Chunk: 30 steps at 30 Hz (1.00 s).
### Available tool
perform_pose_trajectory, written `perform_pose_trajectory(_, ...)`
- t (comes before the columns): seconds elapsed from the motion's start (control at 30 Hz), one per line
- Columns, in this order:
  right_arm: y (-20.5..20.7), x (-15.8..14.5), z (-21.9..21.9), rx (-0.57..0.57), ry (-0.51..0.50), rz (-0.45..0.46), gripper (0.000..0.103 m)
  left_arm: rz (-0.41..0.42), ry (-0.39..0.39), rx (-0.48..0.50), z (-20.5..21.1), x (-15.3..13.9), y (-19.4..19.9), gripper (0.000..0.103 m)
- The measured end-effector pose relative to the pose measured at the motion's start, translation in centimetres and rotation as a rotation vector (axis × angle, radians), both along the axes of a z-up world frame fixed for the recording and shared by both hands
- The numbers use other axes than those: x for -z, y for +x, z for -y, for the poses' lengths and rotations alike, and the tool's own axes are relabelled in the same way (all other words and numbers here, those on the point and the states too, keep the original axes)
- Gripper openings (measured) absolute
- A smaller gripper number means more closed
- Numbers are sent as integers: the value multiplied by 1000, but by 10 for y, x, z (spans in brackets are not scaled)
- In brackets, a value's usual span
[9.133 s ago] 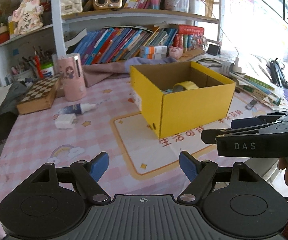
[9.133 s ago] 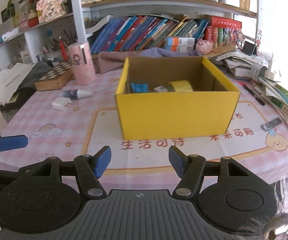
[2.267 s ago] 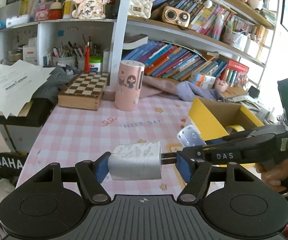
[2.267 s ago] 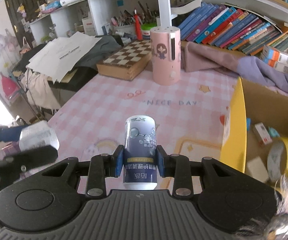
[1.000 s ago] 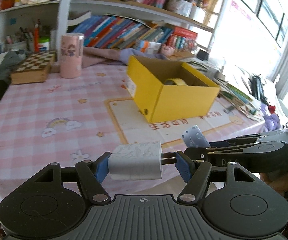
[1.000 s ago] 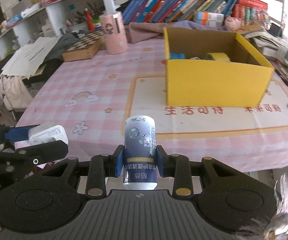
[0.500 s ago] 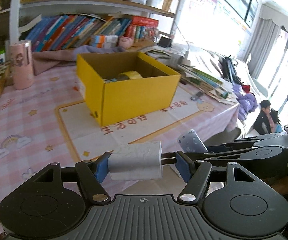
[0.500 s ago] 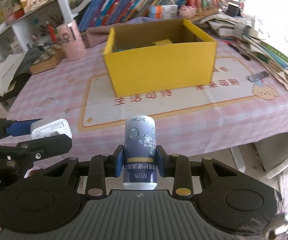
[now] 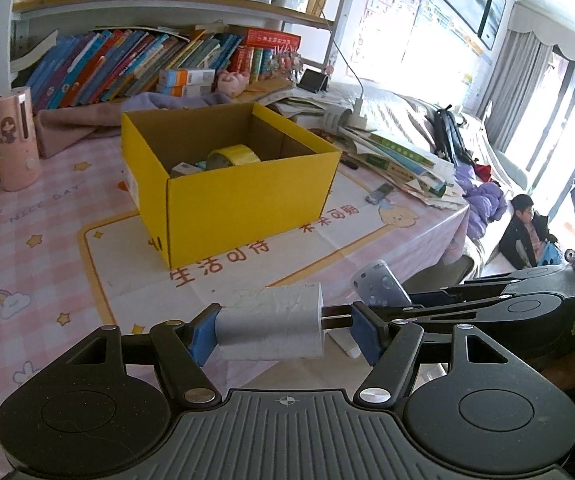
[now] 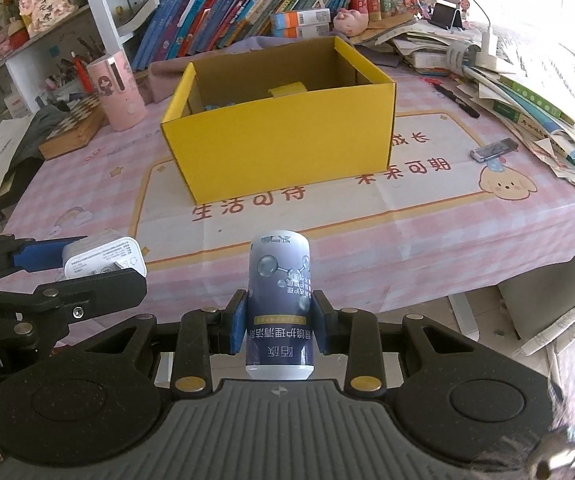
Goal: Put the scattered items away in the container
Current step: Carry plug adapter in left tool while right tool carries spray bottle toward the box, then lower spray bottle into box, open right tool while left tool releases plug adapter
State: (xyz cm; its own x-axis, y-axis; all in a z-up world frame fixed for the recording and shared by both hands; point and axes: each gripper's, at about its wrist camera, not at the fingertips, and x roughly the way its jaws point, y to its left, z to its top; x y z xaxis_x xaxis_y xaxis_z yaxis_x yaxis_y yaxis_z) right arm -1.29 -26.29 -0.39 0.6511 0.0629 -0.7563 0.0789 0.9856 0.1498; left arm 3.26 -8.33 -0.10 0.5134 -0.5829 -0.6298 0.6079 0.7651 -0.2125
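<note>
**Grippers loaded, both short of the box**

Left gripper (image 9: 283, 330) is clamped on a white charger (image 9: 271, 326), pinched end to end between the blue pads, prongs toward the right pad. In the right wrist view the same charger (image 10: 105, 258) shows its printed face at the far left, held over the worktop's near edge.

Left to right across the worktop (image 10: 367, 240), which carries a pink checked cloth:
- wooden chessboard (image 10: 73, 128) at the left rear
- pink cylinder holder (image 10: 117, 90), upright, just beside the chessboard
- yellow box (image 10: 287, 140), open-topped, on the printed mat near the middle
- inside the box, a roll of yellow tape (image 9: 233, 156) and some small items beside it; they are too small to identify, possibly small cartons
- black pen (image 10: 457, 102) to the right of the box
- small grey USB stick (image 10: 493, 150) near the right edge
- loose stack of papers and books (image 10: 535, 92) at the far right

Right gripper (image 10: 278, 322) is clamped on a dark blue bottle (image 10: 279, 304) with white print, held upright between the pads. It sits over the worktop's front edge, well apart from the box. The bottle's rounded end (image 9: 379, 288) also shows in the left wrist view, just right of the charger.

Both held items are outside the box, on its near side.
</note>
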Motion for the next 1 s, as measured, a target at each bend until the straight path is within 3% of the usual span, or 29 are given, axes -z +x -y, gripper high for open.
perform_pose_trajectory(0.5, 21, 1, 25, 22, 13, -2, 31, 19, -2, -2, 16, -6, 22, 69)
perform_pose_trajectory(1.0, 102, -45, 56, -37, -4, 146, 31, 222, 11, -33, 50, -53, 83, 69)
